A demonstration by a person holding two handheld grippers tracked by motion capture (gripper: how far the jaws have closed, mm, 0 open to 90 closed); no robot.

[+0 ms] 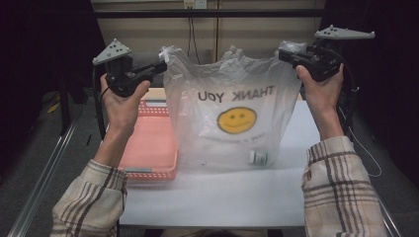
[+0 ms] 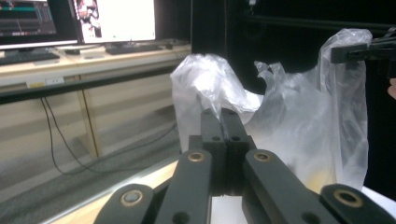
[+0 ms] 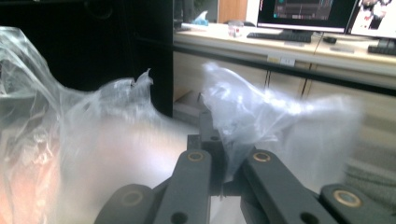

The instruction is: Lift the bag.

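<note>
A clear plastic bag (image 1: 232,113) printed with a yellow smiley and mirrored "THANK YOU" stands held up over the white table (image 1: 217,197). My left gripper (image 1: 162,65) is shut on the bag's left handle (image 2: 205,84). Over at the other top corner, my right gripper (image 1: 282,53) is shut on the right handle (image 3: 243,107). The two hold the bag stretched wide between them. A small white container with a green cap (image 1: 258,157) lies inside at the bag's bottom right. In the left gripper view the right gripper (image 2: 362,50) shows far off, pinching the other handle.
A pink perforated tray (image 1: 148,143) sits on the table to the left of the bag, partly behind it. Desks with monitors (image 2: 116,21) and keyboards stand beyond the table. A metal rail (image 1: 44,173) runs along the floor at left.
</note>
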